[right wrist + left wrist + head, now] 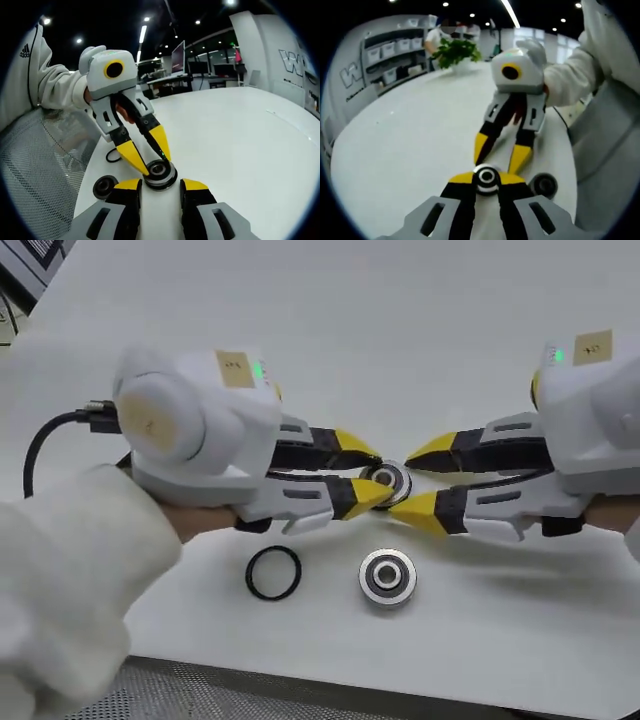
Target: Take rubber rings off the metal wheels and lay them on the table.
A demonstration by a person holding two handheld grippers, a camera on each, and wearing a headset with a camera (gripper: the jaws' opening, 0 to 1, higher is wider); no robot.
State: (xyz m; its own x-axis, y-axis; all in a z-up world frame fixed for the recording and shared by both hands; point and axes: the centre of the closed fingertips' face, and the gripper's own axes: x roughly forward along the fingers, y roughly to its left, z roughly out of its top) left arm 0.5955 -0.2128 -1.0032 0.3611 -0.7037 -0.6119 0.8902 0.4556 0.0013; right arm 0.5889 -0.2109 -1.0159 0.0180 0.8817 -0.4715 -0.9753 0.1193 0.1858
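A small metal wheel [388, 480] with a dark rim is held just above the white table [400, 330]. My left gripper [375, 472] is shut on it, its yellow tips pinching the wheel [486, 179] from both sides. From the opposite side my right gripper [408, 483] faces it, open, one jaw on each side of the wheel [160, 172]. A loose black rubber ring [273, 572] lies flat on the table in front. Beside that ring, a second metal wheel [387, 576] lies flat.
The table's front edge [300, 670] runs close below the ring and the second wheel [545, 185]. A black cable [45, 440] trails from the left gripper. A potted plant [456, 52] stands far across the table.
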